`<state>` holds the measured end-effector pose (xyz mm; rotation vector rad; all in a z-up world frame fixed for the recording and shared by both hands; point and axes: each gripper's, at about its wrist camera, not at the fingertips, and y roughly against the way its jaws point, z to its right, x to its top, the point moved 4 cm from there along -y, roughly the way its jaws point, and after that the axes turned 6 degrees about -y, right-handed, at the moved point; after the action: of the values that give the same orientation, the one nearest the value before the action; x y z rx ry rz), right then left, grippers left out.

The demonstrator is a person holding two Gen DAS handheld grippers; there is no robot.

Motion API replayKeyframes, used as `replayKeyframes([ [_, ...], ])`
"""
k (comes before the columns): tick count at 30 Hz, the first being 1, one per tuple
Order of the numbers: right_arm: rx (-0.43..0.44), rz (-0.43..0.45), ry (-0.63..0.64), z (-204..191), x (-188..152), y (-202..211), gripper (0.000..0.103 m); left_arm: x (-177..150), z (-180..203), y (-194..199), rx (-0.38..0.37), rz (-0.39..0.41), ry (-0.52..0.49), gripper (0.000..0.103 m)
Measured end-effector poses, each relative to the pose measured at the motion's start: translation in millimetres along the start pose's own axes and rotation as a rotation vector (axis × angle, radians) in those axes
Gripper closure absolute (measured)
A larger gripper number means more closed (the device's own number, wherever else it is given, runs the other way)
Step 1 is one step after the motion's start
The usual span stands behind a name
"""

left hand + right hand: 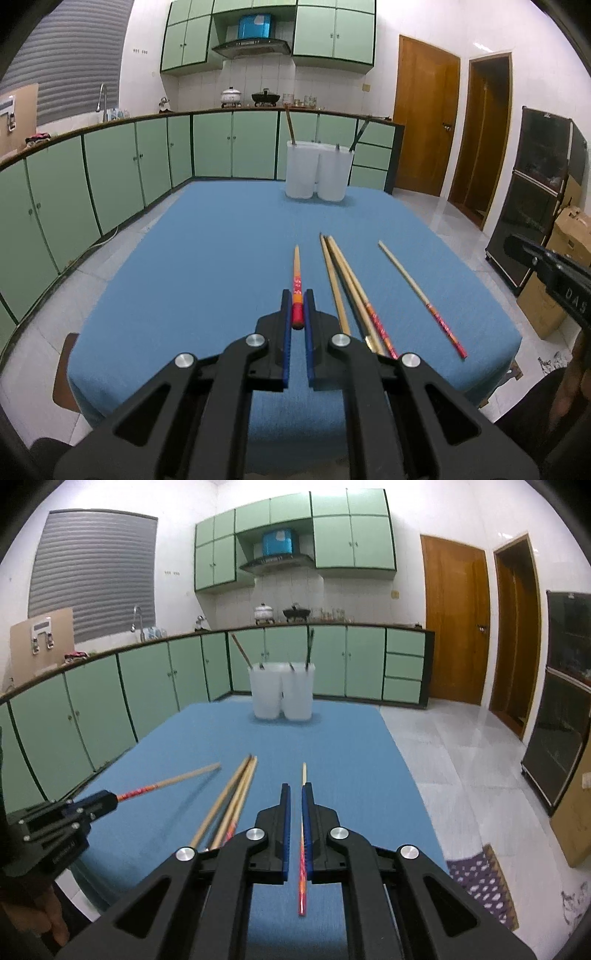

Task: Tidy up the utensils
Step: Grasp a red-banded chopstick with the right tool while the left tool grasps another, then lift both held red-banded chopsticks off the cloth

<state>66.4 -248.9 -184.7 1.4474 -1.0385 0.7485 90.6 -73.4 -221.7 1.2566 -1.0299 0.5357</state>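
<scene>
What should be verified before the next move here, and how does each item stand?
1. Left gripper grips the red-ended chopstick: ok, jaws shut on its red end.
2. Held chopstick clear of the loose bundle: ok, apart.
3. White holders upright at the far end of the blue table: ok.
4. Room left in the holders: cannot tell; a few utensils stick out.
5. Right gripper lined up with the lone chopstick: ok, it shows between the slightly parted jaws.
6. Right jaws touching that chopstick: cannot tell.
</scene>
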Motion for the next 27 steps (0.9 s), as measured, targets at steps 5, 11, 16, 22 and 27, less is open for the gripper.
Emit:
replayKeyframes([
  [5, 0.002, -0.008, -0.002, 3.7, 2.1, -5.5, 0.097, 7.6, -5.3, 5.0, 0.004, 0.020, 0.007, 0.098],
  [11, -0.022, -0.166, -0.038, 16.9, -74.0, -35.6, 0.086, -7.3, -9.6, 1.6, -0.001, -0.011, 0.020, 0.098],
  [16, -0.033, -0.239, -0.066, 25.1, -100.3, -56.1, 0.086, -6.9, -13.3, 3.1, 0.006, -0.007, 0.016, 0.098],
  [22, -0.038, -0.235, -0.029, 20.5, -104.2, -63.2, 0.085, -6.4, -12.8, 0.2, 0.004, -0.014, 0.015, 0.098],
  [27, -0.010, -0.253, -0.013, 16.7, -100.8, -64.5, 0.097, -5.6, -14.2, 0.0, 0.005, -0.021, 0.016, 0.098],
])
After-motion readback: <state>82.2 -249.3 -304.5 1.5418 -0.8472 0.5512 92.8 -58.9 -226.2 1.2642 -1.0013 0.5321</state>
